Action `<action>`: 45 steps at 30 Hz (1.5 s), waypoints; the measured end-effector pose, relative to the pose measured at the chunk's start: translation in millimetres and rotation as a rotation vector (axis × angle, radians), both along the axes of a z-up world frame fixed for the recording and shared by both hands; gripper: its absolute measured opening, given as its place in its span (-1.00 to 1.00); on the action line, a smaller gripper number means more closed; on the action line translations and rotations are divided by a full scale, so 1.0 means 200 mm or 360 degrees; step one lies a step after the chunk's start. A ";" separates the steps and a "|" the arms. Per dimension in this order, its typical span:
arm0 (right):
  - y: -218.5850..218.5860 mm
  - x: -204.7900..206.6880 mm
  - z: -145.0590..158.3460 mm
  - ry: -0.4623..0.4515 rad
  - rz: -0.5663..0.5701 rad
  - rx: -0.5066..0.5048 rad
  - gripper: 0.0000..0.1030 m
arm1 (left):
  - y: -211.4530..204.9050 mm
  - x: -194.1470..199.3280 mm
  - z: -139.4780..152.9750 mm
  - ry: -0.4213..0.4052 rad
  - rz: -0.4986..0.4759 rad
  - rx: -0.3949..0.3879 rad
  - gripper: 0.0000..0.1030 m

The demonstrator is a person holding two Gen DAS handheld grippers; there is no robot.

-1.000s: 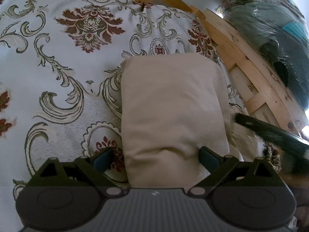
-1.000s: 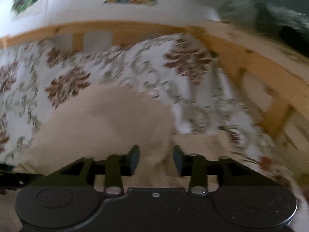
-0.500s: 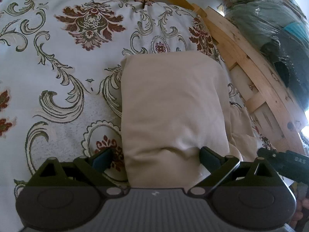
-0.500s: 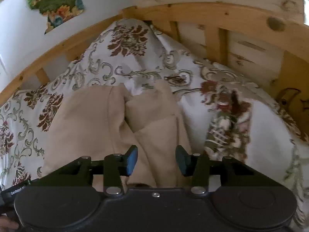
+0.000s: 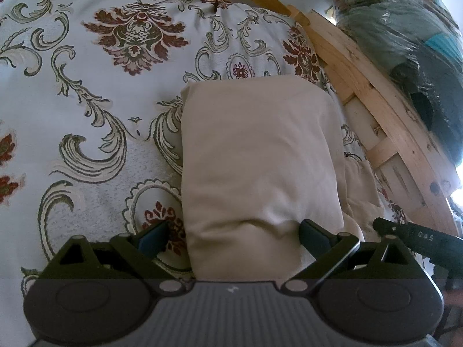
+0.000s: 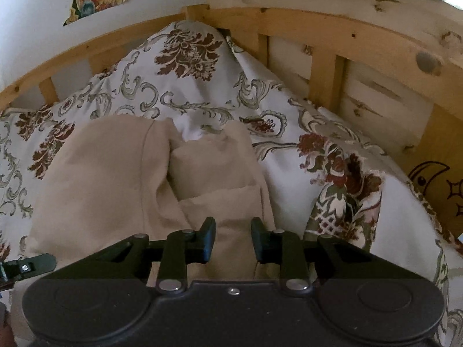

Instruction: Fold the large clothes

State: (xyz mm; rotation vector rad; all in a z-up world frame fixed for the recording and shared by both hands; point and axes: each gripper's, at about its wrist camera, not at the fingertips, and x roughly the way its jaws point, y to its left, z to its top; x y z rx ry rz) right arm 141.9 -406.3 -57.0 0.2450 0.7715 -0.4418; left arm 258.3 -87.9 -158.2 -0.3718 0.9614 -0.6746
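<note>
"DAS" lettering on right tongs [image 5: 416,235]

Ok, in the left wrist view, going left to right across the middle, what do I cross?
Patterned bedspread → folded beige garment → wooden bed frame → plastic-wrapped bundle.
</note>
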 end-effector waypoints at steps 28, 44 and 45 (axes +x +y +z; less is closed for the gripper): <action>-0.03 0.06 -0.07 0.0045 0.0014 0.0010 -0.33 | 0.01 0.00 0.00 -0.0008 0.0003 0.0005 0.93; 0.00 0.10 -0.10 0.0100 0.0045 -0.0058 -0.10 | 0.01 0.00 0.00 -0.0005 0.0004 0.0009 0.94; 0.01 0.10 -0.09 0.0100 0.0042 -0.0061 -0.10 | 0.01 0.00 0.01 -0.0005 0.0003 0.0012 0.94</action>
